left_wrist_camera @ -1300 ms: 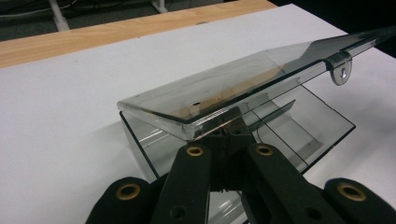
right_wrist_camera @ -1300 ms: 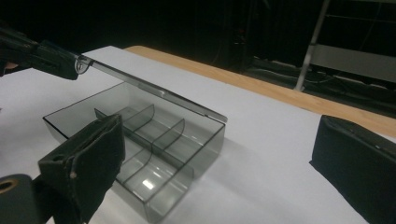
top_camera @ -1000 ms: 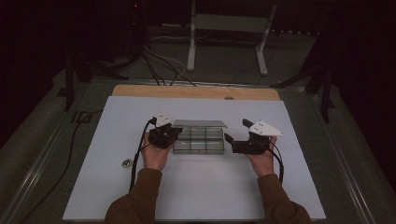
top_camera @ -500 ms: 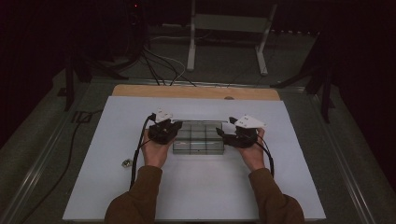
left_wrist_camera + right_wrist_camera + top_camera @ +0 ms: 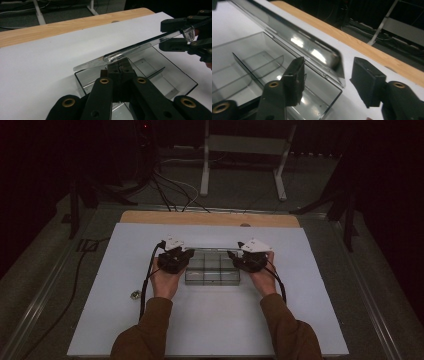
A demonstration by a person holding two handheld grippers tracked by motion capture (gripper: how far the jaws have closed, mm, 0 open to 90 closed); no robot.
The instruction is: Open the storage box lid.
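A clear plastic compartment box (image 5: 212,270) lies on the white sheet (image 5: 215,320) between both hands. My left gripper (image 5: 186,257) is at its left end, jaws shut on the box's end wall (image 5: 120,66) just under the raised lid (image 5: 140,48). My right gripper (image 5: 235,259) is at the right end. Its jaws have just been closing and stand open around the lid's corner (image 5: 332,58), with gaps on both sides. From the left gripper view, the right gripper (image 5: 190,33) brackets the lid's far end. The compartments (image 5: 249,72) look empty.
A small metal piece (image 5: 135,294) lies on the sheet left of my left forearm. A wooden strip (image 5: 210,218) runs along the sheet's far edge. Cables (image 5: 170,190) and a stand's legs (image 5: 240,165) lie on the floor beyond.
My right hand has moved left to the box's right end, and its jaws have narrowed around the lid's corner. The left hand has kept still.
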